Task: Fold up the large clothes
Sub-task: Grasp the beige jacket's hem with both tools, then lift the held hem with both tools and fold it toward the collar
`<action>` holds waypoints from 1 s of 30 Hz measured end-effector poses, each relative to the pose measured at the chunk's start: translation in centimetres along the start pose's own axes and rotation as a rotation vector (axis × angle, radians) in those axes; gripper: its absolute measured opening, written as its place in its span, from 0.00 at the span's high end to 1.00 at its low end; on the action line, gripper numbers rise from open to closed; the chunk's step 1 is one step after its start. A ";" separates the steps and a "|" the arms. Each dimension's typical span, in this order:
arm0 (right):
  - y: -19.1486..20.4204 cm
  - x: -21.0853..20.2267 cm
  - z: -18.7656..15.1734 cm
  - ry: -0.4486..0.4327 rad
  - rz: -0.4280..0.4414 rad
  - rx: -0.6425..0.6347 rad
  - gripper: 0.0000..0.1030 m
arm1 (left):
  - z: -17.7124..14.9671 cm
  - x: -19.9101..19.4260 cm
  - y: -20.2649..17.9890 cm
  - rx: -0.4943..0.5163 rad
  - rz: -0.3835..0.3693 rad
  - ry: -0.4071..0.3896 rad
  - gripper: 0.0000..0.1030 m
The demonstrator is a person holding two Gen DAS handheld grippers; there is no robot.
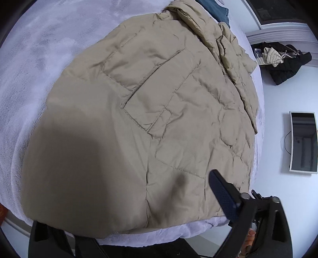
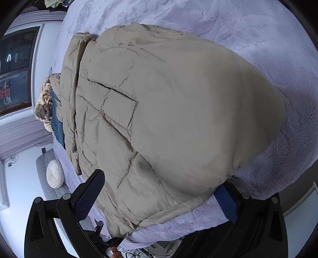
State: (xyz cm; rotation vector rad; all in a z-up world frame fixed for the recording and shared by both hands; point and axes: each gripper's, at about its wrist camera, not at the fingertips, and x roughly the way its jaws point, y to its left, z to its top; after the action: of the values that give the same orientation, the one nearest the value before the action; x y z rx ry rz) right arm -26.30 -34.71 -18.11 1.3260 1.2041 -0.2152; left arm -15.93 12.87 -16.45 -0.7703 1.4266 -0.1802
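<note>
Soft, even daylight; strong fisheye warping; blurred, shadowed jacket point(image 1: 139, 119) foreground.

Beige quilted jacket point(image 1: 151, 111) on blanket point(image 1: 39, 49)

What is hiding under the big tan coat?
The tan coat lies on a fluffy white blanket. Blue denim peeks out at its far end; how far it reaches underneath is covered.

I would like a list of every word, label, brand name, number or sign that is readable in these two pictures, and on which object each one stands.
No text can be read.
Beige jacket: no label or brand visible.
Window at the left of the right wrist view: coloured shapes behind the glass, perhaps signs, too blurred to read.
Screen on the wall: dark, no text.
</note>
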 end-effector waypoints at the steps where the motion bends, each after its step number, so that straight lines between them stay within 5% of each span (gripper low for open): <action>1: 0.0 -0.1 0.0 0.000 0.016 0.002 0.00 | 0.1 0.1 -0.2 0.012 0.011 -0.002 0.33; 2: 0.0 -0.1 -0.1 -0.001 0.035 0.005 0.00 | 0.1 0.0 -0.2 0.023 0.024 -0.005 0.53; 4: -0.1 -0.3 -0.2 -0.006 0.055 0.016 0.01 | 0.3 -0.3 -0.5 0.056 0.058 -0.008 0.78; 5: -0.2 -0.4 -0.2 -0.010 0.061 0.025 0.04 | 0.4 -0.6 -0.5 0.065 0.062 -0.015 0.78; 7: -0.4 -0.3 -0.3 0.000 0.083 0.041 0.26 | 0.5 -1.4 -0.7 0.077 0.052 -0.037 0.84; 9: -0.4 -0.2 -0.3 0.008 0.064 0.042 0.71 | 0.7 -2.3 -1.1 0.095 0.047 -0.059 0.84; 10: -0.3 -0.2 -0.3 0.002 0.037 0.030 0.85 | 0.7 -2.7 -1.2 0.104 0.043 -0.067 0.84; 11: 0.0 -0.4 -0.5 -0.010 0.015 0.012 0.90 | 0.8 -3.1 -1.4 0.114 0.040 -0.074 0.84; 21: 7.2 -3.1 -0.7 -0.097 -0.077 -0.275 0.93 | 2.6 -7.8 -5.5 0.237 0.021 -0.185 0.84; 30: 17.1 -5.1 2.3 -0.158 -0.102 -0.537 0.93 | 8.1 -11.2 -12.2 0.318 0.031 -0.326 0.84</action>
State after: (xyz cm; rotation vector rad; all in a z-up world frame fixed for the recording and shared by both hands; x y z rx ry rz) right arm -15.00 -33.68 -4.20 0.7670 1.0963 -0.0584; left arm -6.37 12.85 -0.71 -0.4890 1.0673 -0.2389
